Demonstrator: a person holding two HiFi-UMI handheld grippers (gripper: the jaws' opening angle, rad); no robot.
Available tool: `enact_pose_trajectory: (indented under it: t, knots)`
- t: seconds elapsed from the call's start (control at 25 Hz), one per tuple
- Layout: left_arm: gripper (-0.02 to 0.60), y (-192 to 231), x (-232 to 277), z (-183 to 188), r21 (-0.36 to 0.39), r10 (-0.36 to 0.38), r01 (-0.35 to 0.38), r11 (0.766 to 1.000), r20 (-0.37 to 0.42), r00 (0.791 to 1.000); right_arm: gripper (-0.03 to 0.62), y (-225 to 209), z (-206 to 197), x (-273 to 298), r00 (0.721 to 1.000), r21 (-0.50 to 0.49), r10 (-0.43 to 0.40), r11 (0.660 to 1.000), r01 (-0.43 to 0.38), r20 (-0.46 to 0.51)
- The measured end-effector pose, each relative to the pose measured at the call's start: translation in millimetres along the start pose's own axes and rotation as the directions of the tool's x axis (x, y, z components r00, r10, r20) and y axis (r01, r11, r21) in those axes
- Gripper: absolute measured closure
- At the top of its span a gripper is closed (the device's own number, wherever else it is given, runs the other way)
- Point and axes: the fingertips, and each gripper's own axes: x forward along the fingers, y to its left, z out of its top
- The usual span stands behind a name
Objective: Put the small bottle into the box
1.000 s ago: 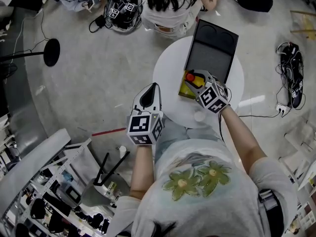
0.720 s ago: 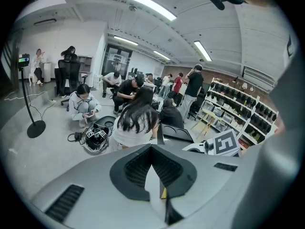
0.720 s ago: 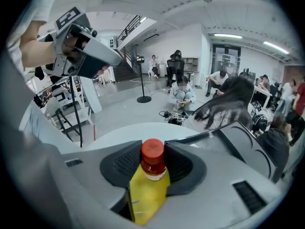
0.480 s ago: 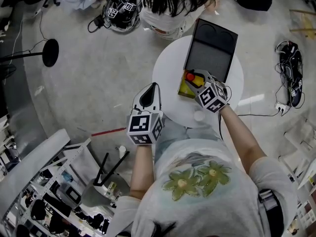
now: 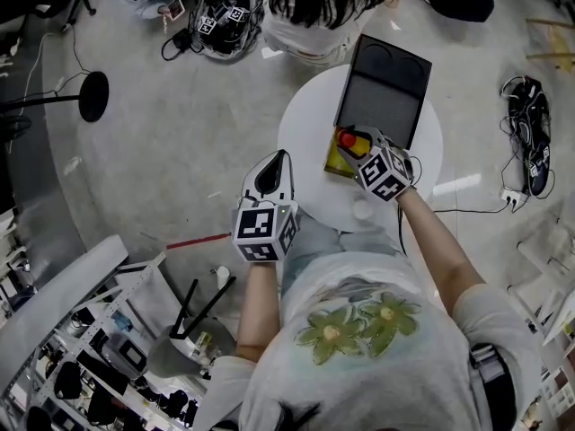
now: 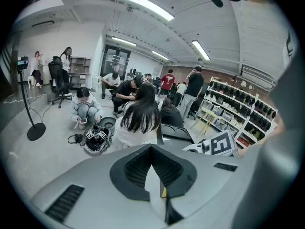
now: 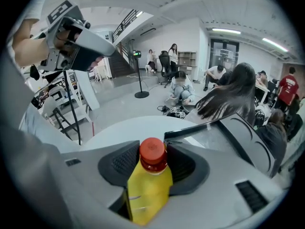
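The small yellow bottle (image 5: pixel 346 140) with a red cap lies at the near end of the black box (image 5: pixel 382 92), whose lid stands open on the round white table (image 5: pixel 310 133). My right gripper (image 5: pixel 359 148) is over it. In the right gripper view the bottle (image 7: pixel 145 190) sits between the dark pads, cap pointing away. The right gripper's (image 7: pixel 155 162) jaws are opening, and a gap shows beside the neck. My left gripper (image 5: pixel 272 176) hovers at the table's left edge. Its jaws meet at the tip with nothing in them, as the left gripper view (image 6: pixel 152 148) confirms.
A person with long dark hair (image 5: pixel 314 7) crouches just behind the table. A heap of marker cubes and cables (image 5: pixel 220 21) lies on the floor beyond. A round stand base (image 5: pixel 92 94) is at left, shelving (image 5: pixel 90 348) at lower left. A small white disc (image 5: pixel 362 211) lies on the table's near side.
The right gripper with the bottle has crept slightly toward the box. The left gripper has stayed where it was.
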Motion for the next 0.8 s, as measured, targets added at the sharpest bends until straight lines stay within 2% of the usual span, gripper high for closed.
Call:
enact_pose_trajectory:
  t: [0.16,0.36,0.48,0.68,0.8]
  knots:
    - [0.580,-1,-5,1,0.015,0.001,-0.002,1.000,0.006,1.000,0.397,2,3,-1,1.000,-0.001,-0.005,1.000,0.005,0.007]
    - [0.580,-8,-14,10,0.039,0.002,-0.003,0.999,0.026,1.000,0.393,3,27,-26,0.996,0.027,-0.028,0.999,0.026,0.080]
    - [0.580,-17,-21,21,0.055,-0.011,0.008,0.998,0.055,0.998,0.435,-2,44,-53,0.987,0.073,-0.082,0.995,0.073,0.135]
    - [0.580,-33,-33,46,0.083,-0.039,0.029,0.996,0.121,0.992,0.588,-3,82,-104,0.954,0.134,-0.138,0.985,0.105,0.267]
    - [0.580,-51,-41,53,0.102,-0.067,0.052,0.993,0.146,0.987,0.588,1,101,-130,0.936,0.126,-0.141,0.986,0.105,0.322]
